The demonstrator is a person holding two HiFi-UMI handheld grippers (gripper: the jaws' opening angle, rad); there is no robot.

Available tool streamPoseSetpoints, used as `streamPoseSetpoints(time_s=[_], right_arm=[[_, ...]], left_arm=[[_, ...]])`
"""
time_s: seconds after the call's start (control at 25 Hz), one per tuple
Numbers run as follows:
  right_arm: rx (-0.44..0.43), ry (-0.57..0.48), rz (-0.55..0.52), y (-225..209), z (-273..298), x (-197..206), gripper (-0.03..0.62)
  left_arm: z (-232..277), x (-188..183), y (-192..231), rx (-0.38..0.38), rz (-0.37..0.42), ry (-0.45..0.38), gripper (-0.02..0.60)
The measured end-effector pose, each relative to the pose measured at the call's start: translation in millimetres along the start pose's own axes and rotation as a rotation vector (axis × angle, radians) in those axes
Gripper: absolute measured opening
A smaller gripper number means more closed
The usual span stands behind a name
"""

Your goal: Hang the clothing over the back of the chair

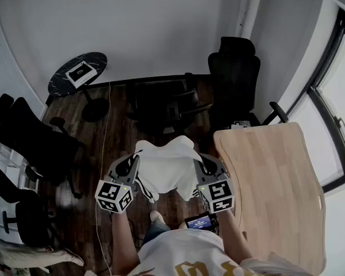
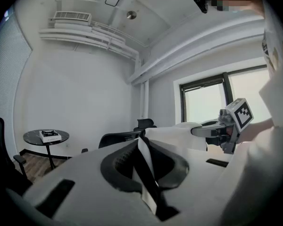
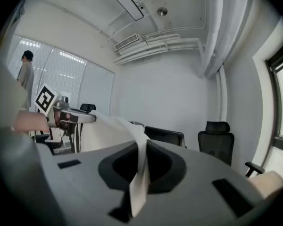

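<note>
A white garment [image 1: 167, 168] hangs spread between my two grippers, above the floor in front of me. My left gripper [image 1: 134, 161] is shut on its left edge, and a strip of the cloth [image 2: 145, 161] shows pinched between the jaws. My right gripper [image 1: 203, 164] is shut on the right edge, with the cloth [image 3: 140, 166] running out from its jaws. A black office chair [image 1: 160, 101] stands just beyond the garment, its back [image 2: 119, 138] low and dark ahead. Both grippers point nearly level toward it.
A taller black chair [image 1: 234, 76] stands at the back right. A wooden desk [image 1: 279, 183] fills the right side. A round black table [image 1: 75, 76] with a white box is at the back left, and more black chairs [image 1: 34, 140] are at the left. A person [image 3: 26, 74] stands far off by the blinds.
</note>
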State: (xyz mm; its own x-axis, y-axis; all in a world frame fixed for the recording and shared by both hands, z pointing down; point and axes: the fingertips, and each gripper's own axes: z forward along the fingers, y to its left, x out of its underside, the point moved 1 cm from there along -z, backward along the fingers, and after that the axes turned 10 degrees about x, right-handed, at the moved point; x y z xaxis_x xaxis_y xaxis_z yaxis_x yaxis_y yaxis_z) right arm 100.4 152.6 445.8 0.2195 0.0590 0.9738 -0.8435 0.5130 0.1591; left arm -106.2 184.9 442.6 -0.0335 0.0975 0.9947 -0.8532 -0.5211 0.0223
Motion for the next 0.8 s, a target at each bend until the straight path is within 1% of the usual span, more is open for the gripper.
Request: streamPoseSetpoints(time_s=[0.32,0.52,0.68,0.8], right_arm=[[-0.012,-0.009,0.025,-10.8,2.9,0.6,0.02],[-0.042,-0.033,0.082,-12.2,3.5,-2.2,0.02],[-0.042,-0.075,0.102,-14.9,5.1,-12.4,0.02],[-0.031,-0.069,0.103,-20.2,11.8,-12.5,0.02]], left_arm=[[10.3,-2.3,-3.0,0.001,-0.017,-0.01,0.033],[10.5,-6.6,-2.6,0.003,-0.034,-0.028,0.032],[16.3,-14.9,1.0,-0.002,-0.074,-0.075,0.032],[24.6,-13.5,5.0,0.004,-0.091,-0.075,0.032]])
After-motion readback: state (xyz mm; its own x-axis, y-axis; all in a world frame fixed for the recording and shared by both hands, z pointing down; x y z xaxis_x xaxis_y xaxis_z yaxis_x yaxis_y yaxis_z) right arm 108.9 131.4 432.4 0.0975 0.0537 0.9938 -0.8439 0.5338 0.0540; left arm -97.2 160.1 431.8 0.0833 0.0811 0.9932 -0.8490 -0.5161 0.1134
